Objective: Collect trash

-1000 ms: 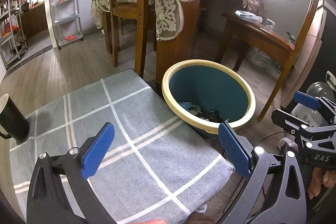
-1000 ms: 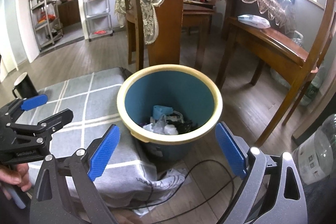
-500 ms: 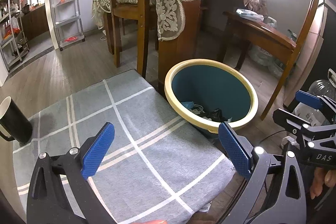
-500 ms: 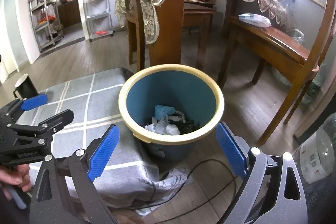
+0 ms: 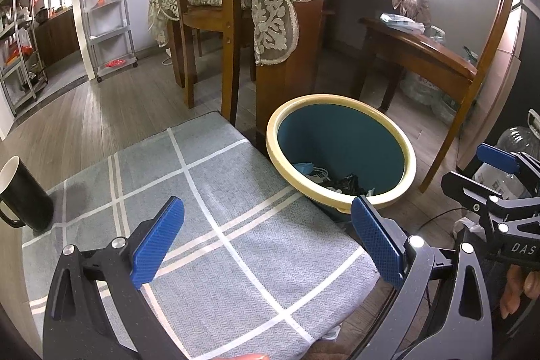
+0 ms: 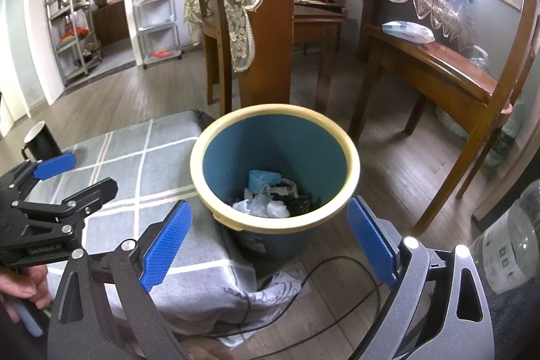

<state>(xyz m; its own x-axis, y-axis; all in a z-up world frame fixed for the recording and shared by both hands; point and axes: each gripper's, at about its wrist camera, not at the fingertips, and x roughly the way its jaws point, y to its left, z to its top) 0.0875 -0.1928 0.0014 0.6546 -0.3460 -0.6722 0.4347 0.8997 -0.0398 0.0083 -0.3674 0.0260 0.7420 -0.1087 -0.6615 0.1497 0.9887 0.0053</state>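
- Below and ahead of the right claw, a blue bin with a cream rim is seen on the wooden floor, holding crumpled trash.
- Both blue fingers of the right claw are spread wide, with nothing held.
- Likewise, the left claw is held wide open and empty above the grey checked cloth on the tabletop, the bin lying just beyond its right finger.
- A black mug is seen far left.
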